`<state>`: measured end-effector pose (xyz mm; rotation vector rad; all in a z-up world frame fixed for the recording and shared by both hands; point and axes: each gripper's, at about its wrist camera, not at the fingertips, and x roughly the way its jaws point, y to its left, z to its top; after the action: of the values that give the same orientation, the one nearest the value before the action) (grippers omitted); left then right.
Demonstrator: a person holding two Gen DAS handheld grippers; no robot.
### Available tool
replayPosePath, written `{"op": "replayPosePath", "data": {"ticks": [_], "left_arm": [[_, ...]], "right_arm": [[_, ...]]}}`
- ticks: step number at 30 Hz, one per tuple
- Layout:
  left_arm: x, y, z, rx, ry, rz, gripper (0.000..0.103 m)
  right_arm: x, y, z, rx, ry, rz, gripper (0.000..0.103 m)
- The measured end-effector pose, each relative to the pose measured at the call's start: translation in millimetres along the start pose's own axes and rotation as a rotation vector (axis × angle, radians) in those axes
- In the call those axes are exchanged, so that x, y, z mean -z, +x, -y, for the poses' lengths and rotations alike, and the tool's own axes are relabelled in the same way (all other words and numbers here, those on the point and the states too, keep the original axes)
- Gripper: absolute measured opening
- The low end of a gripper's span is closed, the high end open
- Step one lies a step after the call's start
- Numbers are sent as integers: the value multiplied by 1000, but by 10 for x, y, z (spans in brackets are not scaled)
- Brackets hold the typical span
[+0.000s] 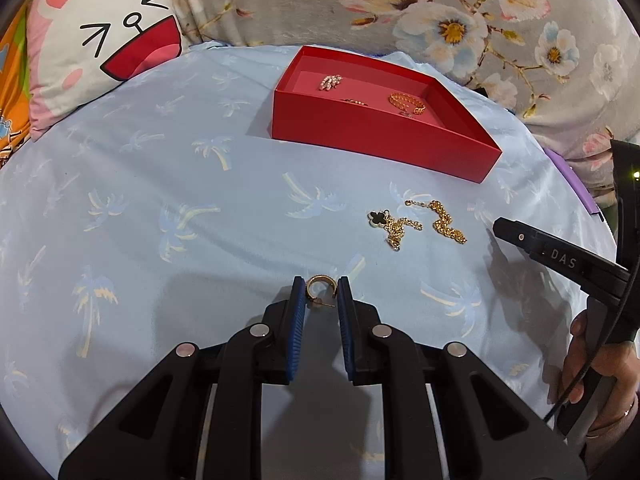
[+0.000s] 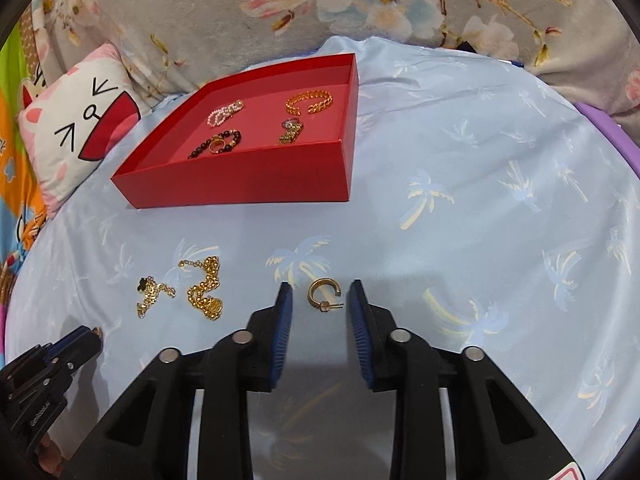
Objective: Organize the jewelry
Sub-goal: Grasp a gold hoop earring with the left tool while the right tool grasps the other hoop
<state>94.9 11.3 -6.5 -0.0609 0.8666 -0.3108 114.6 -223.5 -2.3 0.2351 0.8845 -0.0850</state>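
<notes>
A red tray (image 1: 380, 140) (image 2: 240, 184) sits on the blue palm-print cloth and holds several jewelry pieces, among them a gold chain bracelet (image 2: 309, 102) and a pearl piece (image 2: 225, 113). My left gripper (image 1: 321, 286) has its blue pads against both sides of a gold hoop earring (image 1: 318, 286) on the cloth. My right gripper (image 2: 319, 292) is open around a second gold hoop earring (image 2: 322, 294), not touching it. A clover-charm chain (image 1: 390, 226) (image 2: 154, 292) and a gold chain (image 1: 442, 220) (image 2: 206, 288) lie loose on the cloth between the grippers.
A cat-face cushion (image 1: 100, 52) (image 2: 76, 124) lies at the left behind the cloth. A floral blanket (image 1: 440, 8) bunches along the back. A purple edge (image 2: 612, 132) shows at the far right. The other gripper's body (image 1: 560, 260) stands right of the loose chains.
</notes>
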Motion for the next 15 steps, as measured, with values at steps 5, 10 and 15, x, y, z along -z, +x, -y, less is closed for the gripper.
{"op": "replayPosePath", "data": {"ticks": [5,10,15], "left_arm": [[5,-3,5,0,0,0,16],[5,-2,5,0,-1,0,16],[16,-16,5,-1,-4,2,16]], "right_arm": [[-9,23,-33,16,-17,-4,16],[-2,-5,-27,14,-10,7,16],[85,-186,-7,-8,9,30,16]]}}
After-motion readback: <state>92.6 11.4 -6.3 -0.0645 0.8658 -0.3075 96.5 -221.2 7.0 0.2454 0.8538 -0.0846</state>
